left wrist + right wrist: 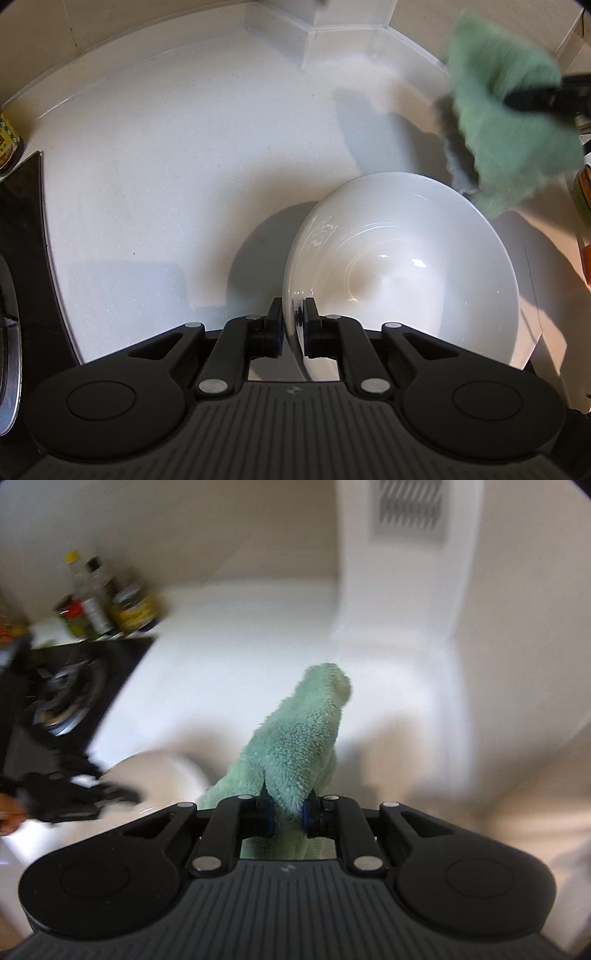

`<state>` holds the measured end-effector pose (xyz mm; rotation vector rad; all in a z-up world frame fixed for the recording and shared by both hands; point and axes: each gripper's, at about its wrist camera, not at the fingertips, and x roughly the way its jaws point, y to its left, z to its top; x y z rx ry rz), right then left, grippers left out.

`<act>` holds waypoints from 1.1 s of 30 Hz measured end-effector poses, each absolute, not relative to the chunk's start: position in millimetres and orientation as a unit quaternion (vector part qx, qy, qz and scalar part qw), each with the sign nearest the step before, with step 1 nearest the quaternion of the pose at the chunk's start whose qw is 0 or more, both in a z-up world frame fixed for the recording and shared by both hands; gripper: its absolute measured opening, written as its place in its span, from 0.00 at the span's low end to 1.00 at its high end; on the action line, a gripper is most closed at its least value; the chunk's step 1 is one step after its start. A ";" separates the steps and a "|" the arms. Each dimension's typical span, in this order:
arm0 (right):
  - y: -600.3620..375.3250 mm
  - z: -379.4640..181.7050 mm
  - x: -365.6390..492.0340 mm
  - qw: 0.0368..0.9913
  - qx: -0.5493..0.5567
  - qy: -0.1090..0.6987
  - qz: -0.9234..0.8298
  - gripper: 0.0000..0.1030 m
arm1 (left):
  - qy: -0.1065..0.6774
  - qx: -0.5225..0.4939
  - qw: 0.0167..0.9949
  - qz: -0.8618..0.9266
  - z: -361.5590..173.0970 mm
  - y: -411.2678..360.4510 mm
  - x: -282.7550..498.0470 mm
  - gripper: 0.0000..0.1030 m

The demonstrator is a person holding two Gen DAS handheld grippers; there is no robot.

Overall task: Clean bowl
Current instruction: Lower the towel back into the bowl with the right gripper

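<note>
We pinch the white bowl (402,273) at its rim, about nine o'clock, with our left gripper (293,319) nearly closed; it looks glossy, slippery and breakable. Our right gripper (288,812) clamps the soft green cloth (295,746) above the counter (166,166).

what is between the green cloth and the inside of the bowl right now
Nothing visible. The green cloth, pinched in the right tool, hangs in open air above the white bowl, whose rim the left tool clamps.
</note>
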<state>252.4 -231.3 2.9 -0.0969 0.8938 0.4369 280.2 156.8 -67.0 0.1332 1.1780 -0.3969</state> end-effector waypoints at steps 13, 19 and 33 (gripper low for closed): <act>-260.6 -37.5 260.4 0.813 0.210 0.487 0.241 0.11 | 0.552 0.070 0.811 -0.183 -68.6 153.3 264.7 0.09; -263.5 -57.9 265.9 0.782 0.296 0.495 0.237 0.11 | 0.550 0.071 0.812 -0.182 -69.5 152.6 263.8 0.10; -188.6 -56.3 246.8 0.818 0.032 0.503 0.276 0.19 | 0.548 0.078 0.812 -0.183 -71.5 150.6 263.9 0.10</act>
